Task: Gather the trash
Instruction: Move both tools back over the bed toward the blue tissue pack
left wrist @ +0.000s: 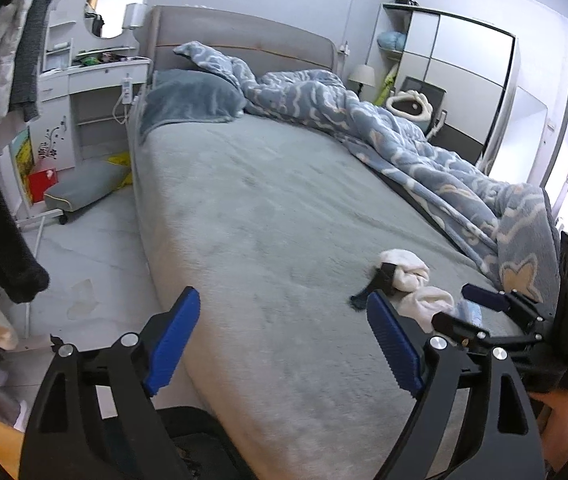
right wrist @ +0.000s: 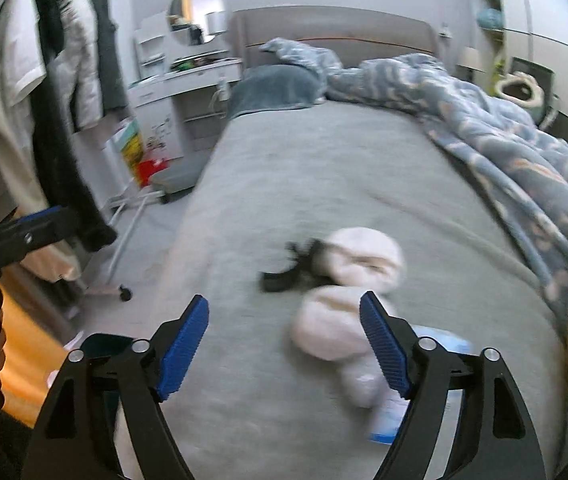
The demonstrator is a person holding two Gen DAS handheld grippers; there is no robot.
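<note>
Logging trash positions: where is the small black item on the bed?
The black item lies on the grey bed near its foot, touching the left side of the white crumpled wads.

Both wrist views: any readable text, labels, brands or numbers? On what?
None readable.
Blue packet by the white tissues on the bed: print blurred.
Yellow poster near the dresser: too small.
Left gripper handle marking: cut off, illegible.

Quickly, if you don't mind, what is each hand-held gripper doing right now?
Left hand-held gripper: open, holding nothing.
Right hand-held gripper: open, holding nothing, above the crumpled white tissues.
</note>
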